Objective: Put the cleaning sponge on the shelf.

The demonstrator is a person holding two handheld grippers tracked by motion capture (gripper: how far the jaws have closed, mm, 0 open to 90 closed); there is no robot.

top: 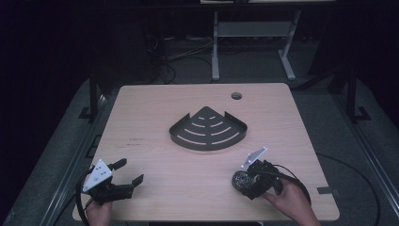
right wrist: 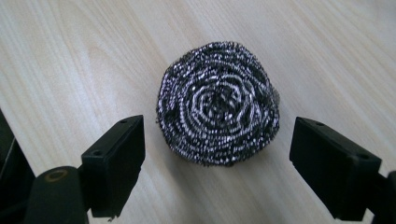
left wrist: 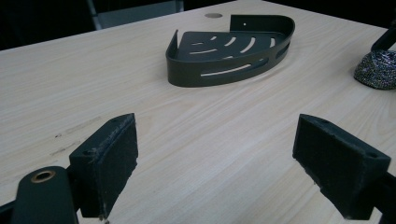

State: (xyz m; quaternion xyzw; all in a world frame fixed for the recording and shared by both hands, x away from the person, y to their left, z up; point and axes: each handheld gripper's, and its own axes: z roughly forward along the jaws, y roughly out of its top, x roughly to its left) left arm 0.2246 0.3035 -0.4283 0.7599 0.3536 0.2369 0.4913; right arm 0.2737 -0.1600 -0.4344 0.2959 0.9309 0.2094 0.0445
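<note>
Near the front edge of the table, two grippers rest low, one in each hand. The left gripper sits at the near left corner with its jaws spread wide and nothing between them; in the left gripper view only bare wood lies in the gap.

The right gripper is at the near right, and its jaws also stand apart, one to each side of the steel scourer without touching it. The scourer lies flat on the wood, straight ahead of that gripper and centred in the gap, so a plain squeeze looks like all the next move needs. It is a round coil with no long axis, so any angle of grip should serve. The right hand is far nearer to it than the left.

Farther off, at the middle of the table, lies a dark corner shelf with slots in its floor, empty.

Count: one scourer, one shelf, two grippers.
</note>
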